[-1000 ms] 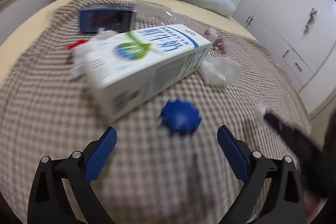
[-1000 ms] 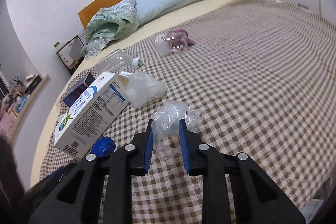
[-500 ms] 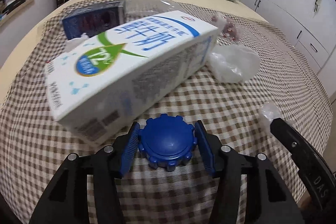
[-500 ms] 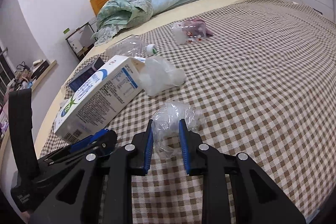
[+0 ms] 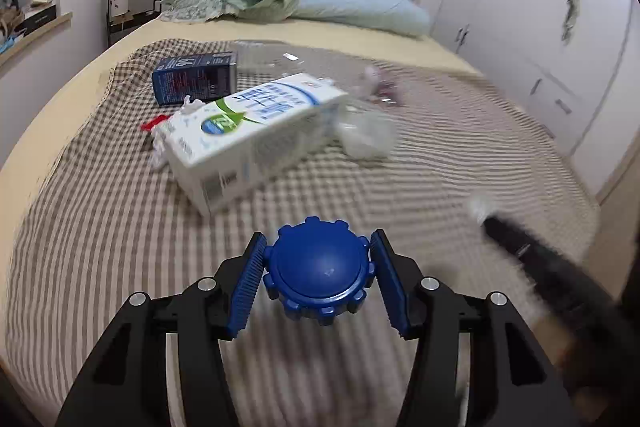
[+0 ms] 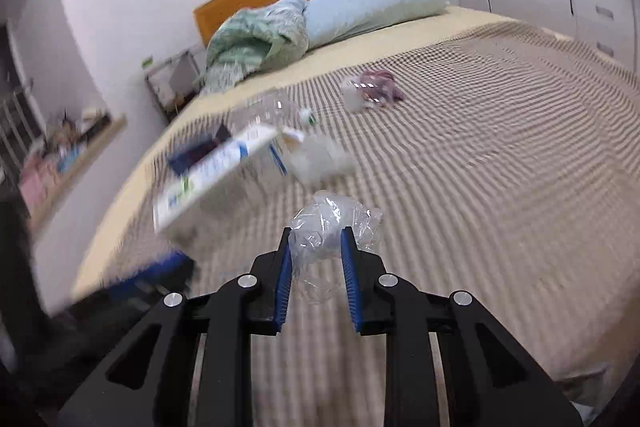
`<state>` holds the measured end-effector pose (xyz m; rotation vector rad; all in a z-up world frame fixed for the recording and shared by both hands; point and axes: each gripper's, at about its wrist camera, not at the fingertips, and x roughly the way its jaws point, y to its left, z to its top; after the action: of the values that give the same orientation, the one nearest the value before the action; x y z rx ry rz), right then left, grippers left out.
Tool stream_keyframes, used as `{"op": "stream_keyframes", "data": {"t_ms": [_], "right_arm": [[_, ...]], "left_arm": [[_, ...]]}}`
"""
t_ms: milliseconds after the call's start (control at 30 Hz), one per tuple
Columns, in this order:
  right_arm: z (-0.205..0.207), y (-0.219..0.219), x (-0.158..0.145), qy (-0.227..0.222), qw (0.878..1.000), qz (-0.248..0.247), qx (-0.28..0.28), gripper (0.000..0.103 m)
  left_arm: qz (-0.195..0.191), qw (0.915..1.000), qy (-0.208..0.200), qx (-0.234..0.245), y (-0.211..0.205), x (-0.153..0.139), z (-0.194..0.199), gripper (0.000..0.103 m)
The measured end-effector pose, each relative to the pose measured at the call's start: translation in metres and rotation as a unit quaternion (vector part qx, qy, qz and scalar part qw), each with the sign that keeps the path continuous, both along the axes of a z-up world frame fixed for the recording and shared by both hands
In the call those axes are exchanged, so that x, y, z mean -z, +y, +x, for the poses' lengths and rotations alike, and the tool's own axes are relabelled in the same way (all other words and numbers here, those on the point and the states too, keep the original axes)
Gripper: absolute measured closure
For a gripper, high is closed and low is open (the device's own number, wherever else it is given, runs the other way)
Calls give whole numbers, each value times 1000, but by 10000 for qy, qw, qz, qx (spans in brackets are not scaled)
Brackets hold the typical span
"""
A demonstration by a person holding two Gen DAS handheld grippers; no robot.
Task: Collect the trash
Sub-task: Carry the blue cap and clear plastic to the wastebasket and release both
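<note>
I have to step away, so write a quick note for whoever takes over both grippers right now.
Left gripper: shut on the blue ridged cap.
Right gripper: shut on the crumpled clear plastic wrap.
Done: both pieces are gripped; no bin is in view.
Left on the checked blanket: the milk carton, the dark blue box, a clear bottle, a crumpled plastic bag, a pinkish wrapper, and small white and red scraps beside the carton.
</note>
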<state>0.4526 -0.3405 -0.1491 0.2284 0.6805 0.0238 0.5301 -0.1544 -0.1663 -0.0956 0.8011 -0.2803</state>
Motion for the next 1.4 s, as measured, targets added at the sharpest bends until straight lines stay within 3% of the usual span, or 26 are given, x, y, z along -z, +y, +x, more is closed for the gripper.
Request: {"op": "stream_keyframes", "data": {"t_ms": [67,167,367,467,567,700,800,900,1067,1167,1267,1400], "right_arm": [[-27,-16,4,133,9997,-189,124,80],[-84,-68,-3,167,9988,-46,453,80],[-178,-142,-29,-61,9943,-291,1027,80],[-220,-181,-22,10,9899,-355,1372,80],[-256,-218,9,368,9843,-242,1707,79],[-304,-254,81,1036,9719,263,2097,79],[-335,-273,141,1610,9539,637,2452,79],[-354,-285,195,2134,9359,931,2643,79],[-345,-287,247,2509,9220,1365,2615,78],[-329,-283,277,2673,9174,1607,2473,75],[-316,-279,304,3044,9042,1743,2438,41],[-325,-284,299,2822,9033,1788,2692,41]], "left_arm": [[-89,9999,-63,52,-5,-10,-30,52],[-227,9994,-58,241,-16,-23,-64,52],[-239,9941,-189,1042,-75,-45,-129,52],[-223,9872,-33,1582,-114,-40,-161,52],[-79,9776,286,2082,-154,-22,-188,52],[34,9523,618,2988,-202,15,-218,51],[-18,9361,1146,3326,-223,53,-220,51],[7,9272,1578,3397,-237,81,-215,51],[228,9197,2164,3269,-258,123,-202,51],[308,9179,2196,3290,-266,129,-204,51],[480,9164,2215,3298,-272,138,-207,51],[766,9099,2367,3320,-288,153,-212,51]]}}
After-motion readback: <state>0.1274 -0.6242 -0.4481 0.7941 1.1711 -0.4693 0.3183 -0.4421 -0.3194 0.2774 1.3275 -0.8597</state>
